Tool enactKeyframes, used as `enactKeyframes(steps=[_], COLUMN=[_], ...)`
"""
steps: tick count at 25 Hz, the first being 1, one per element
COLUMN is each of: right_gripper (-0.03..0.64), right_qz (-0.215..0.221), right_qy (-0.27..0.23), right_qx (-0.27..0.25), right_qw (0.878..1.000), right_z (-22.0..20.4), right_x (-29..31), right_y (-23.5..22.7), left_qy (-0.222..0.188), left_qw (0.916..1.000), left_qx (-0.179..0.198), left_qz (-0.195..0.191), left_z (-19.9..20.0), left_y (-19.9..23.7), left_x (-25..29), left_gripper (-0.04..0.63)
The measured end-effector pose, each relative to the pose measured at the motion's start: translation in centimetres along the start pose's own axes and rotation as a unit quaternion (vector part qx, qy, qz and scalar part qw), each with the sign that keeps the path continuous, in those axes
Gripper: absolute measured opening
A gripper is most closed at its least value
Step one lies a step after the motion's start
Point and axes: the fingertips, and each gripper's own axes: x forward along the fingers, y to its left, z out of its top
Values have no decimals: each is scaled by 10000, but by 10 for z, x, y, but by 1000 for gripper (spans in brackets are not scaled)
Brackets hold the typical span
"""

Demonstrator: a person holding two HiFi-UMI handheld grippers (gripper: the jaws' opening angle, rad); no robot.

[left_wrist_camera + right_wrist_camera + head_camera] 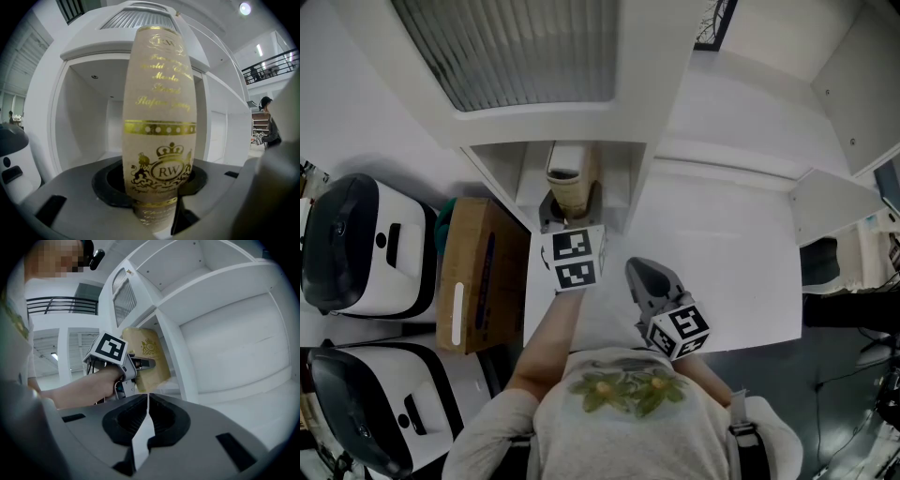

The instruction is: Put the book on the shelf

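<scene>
A beige book [159,136] with gold lettering and a crown crest stands upright between the jaws of my left gripper [157,190], which is shut on its lower end. From the head view the book [567,186] sits at the mouth of a low open compartment [502,164] of the white shelf unit, with the left gripper [565,223] just behind it. My right gripper [649,279] hangs to the right, nearer the person, shut and empty. Its own view shows the right gripper [147,398] with jaws together, and beyond them the book [149,357] in the left gripper [136,364].
A brown cardboard box [478,272] lies left of the shelf opening. Two white and black rounded devices [361,244] [356,403] sit further left. A slatted panel [511,47] tops the unit. White shelf boards [722,253] spread to the right, with larger compartments [225,348] there.
</scene>
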Motion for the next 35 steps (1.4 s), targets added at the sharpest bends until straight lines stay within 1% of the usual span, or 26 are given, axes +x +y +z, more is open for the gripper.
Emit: enactKeyframes(steps=[13, 16, 17, 18, 19, 22, 27, 33, 34, 35], right_gripper=[35, 35, 35, 35, 35, 35, 35, 35, 35, 35], right_qz=[-31, -16, -14, -17, -23, -40, -41, 51, 59, 64], right_qy=[22, 7, -5, -15, -21, -26, -24, -53, -56, -56], right_qx=[32, 6, -5, -12, -11, 8, -12, -57, -59, -61], right_qw=[10000, 10000, 10000, 10000, 10000, 10000, 10000, 10000, 9999, 9999], right_z=[0, 2, 3, 3, 3, 1, 0, -1, -1, -1], right_x=[1, 1, 1, 0, -1, -4, -10, -11, -12, -12], right_y=[-5, -4, -4, -4, -4, -3, 0, 10, 11, 12], left_qy=[-28, 35, 82, 125, 151, 115, -71, 175, 205, 215], left_qw=[10000, 9998, 9995, 9992, 9989, 9985, 9992, 9994, 9994, 9994], left_qx=[-6, -71, -110, -128, -113, 37, 221, 160, 159, 159], left_qz=[4, -171, -267, -359, -433, -526, -333, -265, -232, -200], left_z=[3, 2, 1, 0, 0, -1, -7, -27, -30, -32], left_y=[-1, -2, -4, -5, -8, -14, -12, -7, -7, -6], left_x=[10, 11, 12, 12, 10, -5, -38, -46, -47, -48], left_gripper=[225, 226, 236, 260, 280, 290, 290, 288, 280, 256])
